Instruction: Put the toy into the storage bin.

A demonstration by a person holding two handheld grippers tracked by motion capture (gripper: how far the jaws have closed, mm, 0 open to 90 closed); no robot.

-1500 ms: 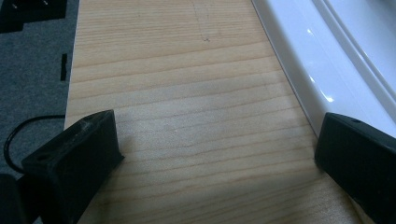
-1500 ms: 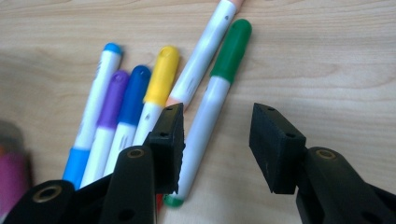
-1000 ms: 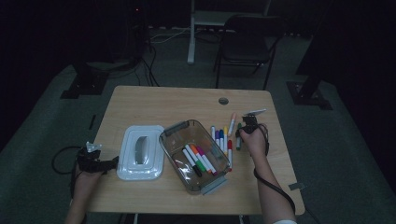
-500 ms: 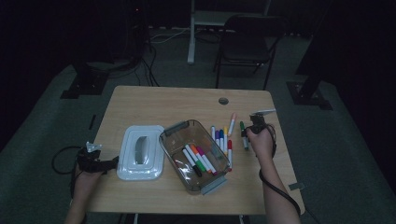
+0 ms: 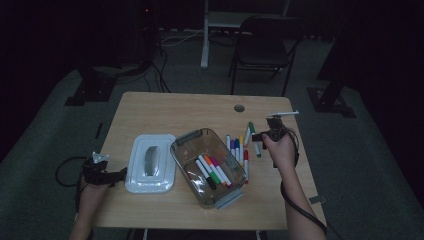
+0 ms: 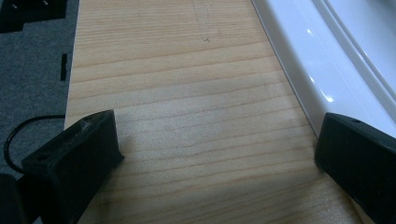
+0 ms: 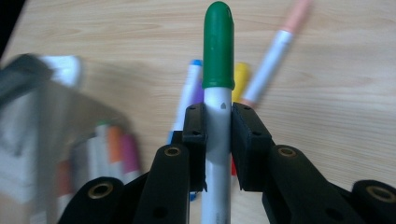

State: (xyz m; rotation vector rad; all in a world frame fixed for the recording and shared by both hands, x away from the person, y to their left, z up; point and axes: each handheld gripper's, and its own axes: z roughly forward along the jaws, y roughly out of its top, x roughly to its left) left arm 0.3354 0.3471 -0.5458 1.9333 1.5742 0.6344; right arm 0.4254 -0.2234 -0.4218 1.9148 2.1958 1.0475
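Wood-grain table (image 5: 165,110) fills the high view's centre: the right gripper (image 5: 260,137), right of centre, grips a green-capped marker (image 5: 255,141) above loose markers (image 5: 236,148) beside the clear bin (image 5: 186,142). At lower left, the left gripper (image 5: 120,173) rests by the white lid (image 5: 150,162).

Left gripper view: jaws spread, nothing between, lid (image 6: 327,60) at upper right.

Right gripper view: the gripper (image 7: 218,126) is clamped on the marker (image 7: 217,70), frame centre.

The left tongs (image 6: 210,154) have two black jaws set wide apart over the wooden counter (image 6: 177,93). A white lid (image 6: 336,56) lies by the right-hand jaw. Grey floor (image 6: 32,70) shows at the left.
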